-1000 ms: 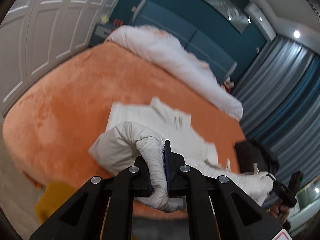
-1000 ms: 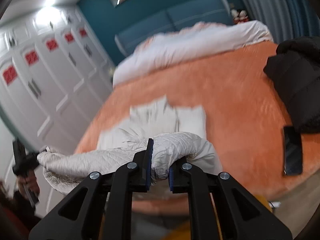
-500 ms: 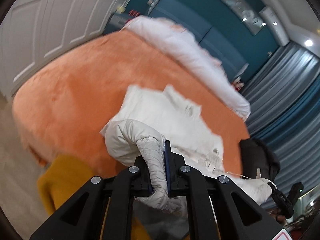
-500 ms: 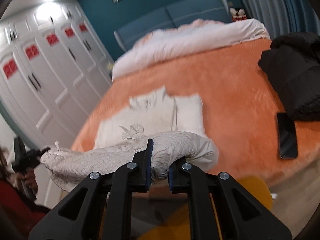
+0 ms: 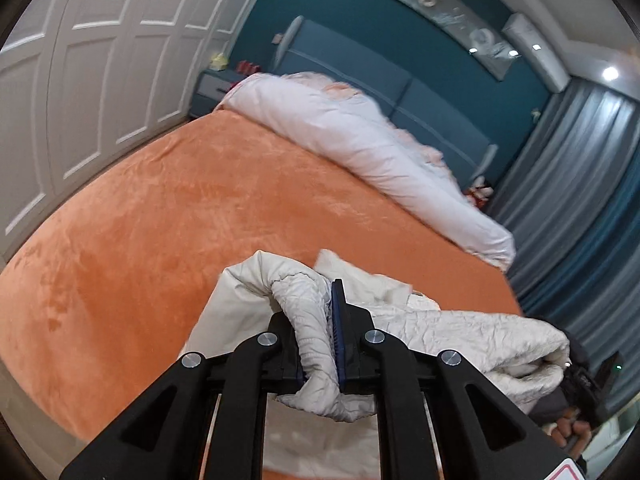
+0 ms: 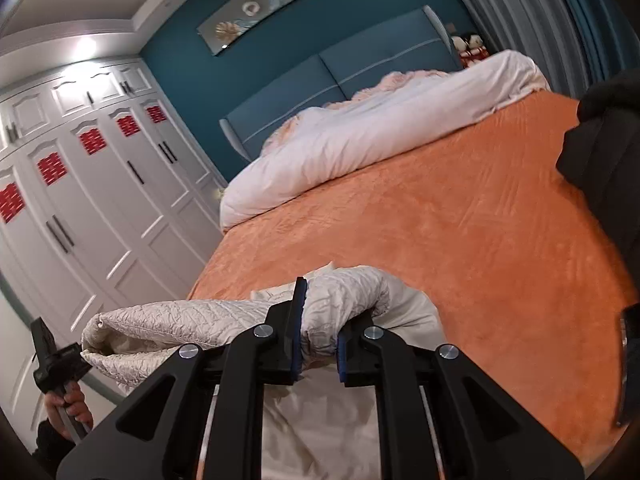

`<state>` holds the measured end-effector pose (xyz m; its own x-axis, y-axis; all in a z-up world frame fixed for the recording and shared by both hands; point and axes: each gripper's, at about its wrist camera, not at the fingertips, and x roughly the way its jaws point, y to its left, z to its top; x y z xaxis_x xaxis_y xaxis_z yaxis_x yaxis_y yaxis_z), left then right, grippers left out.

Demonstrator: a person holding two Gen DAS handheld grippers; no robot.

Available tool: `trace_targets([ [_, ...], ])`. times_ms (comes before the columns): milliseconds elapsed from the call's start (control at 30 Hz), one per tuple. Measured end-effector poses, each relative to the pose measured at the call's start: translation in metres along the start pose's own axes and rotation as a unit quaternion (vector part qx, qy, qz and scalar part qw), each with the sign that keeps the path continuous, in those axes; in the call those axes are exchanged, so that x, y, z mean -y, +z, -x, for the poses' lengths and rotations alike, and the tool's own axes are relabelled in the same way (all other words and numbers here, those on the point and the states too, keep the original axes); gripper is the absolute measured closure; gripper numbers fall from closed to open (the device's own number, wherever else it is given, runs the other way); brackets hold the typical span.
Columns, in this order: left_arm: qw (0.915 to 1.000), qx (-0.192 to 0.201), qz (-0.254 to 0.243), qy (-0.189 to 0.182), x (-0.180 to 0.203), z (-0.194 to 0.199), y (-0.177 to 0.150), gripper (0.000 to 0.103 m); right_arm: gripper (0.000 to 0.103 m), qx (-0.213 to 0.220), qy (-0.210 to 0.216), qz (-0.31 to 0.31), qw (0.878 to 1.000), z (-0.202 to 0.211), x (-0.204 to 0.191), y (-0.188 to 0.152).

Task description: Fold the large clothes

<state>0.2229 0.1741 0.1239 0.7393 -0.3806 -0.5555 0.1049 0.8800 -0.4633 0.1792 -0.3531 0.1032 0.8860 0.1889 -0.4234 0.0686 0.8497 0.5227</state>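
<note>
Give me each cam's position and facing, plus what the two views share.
Left wrist: on the left gripper, facing up the orange bed toward the headboard; its fingers and the right gripper show.
Right wrist: on the right gripper, facing the headboard and wardrobe; its fingers and the left gripper show.
Shared: the cream quilted garment, clamped by both, and the white duvet.

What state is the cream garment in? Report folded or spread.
Neither: cream garment hangs bunched between left gripper and right gripper.
</note>
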Motion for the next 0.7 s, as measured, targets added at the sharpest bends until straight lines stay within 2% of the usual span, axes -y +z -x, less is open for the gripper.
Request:
trace_targets([
  [100, 0.9995, -0.018, 0.007, 0.027, -0.007, -0.042, 0.004, 0.093, 0.091, -0.014, -0.018, -0.011, 1.0, -0.034, 0.008, 0.0],
  [233, 0.9967, -0.042, 0.035, 0.059, -0.027, -0.087, 0.002, 0.084, 0.089, -0.038, -0.045, -0.034, 0.998, -0.077, 0.023, -0.003],
  [367, 0.9931, -0.073, 0.004, 0.092, -0.036, -0.116, -0.005, 0.08, 0.086, -0.06, -0.054, -0.066, 0.994, -0.105, 0.035, -0.01],
  [467, 0.9943, -0.078, -0.013, 0.072, -0.04, -0.109, -0.004, 0.076, 0.084, -0.051, -0.038, -0.074, 0.995, -0.098, 0.038, -0.011],
  [567, 0.9948, -0.087, -0.037, 0.04, -0.047, -0.094, 0.002, 0.065, 0.084, -0.054, -0.026, -0.081, 0.995, -0.091, 0.046, -0.015],
  [600, 0.9945, -0.081, -0.044, 0.048, -0.049, -0.086, 0.004, 0.045, 0.083, -0.055, -0.024, -0.081, 0.995, -0.088, 0.049, -0.016],
  [633, 0.9935, -0.061, -0.052, 0.081, -0.052, -0.076, 0.006, 0.02, 0.081, -0.056, -0.026, -0.079, 0.995, -0.082, 0.051, -0.018],
  [667, 0.9906, -0.02, -0.057, 0.122, -0.059, -0.058, 0.009, 0.017, 0.077, -0.056, -0.024, -0.082, 0.995, -0.079, 0.054, -0.017],
  [700, 0.9887, 0.008, -0.057, 0.138, -0.069, -0.042, 0.013, 0.017, 0.076, -0.052, -0.017, -0.091, 0.994, -0.073, 0.059, -0.018],
])
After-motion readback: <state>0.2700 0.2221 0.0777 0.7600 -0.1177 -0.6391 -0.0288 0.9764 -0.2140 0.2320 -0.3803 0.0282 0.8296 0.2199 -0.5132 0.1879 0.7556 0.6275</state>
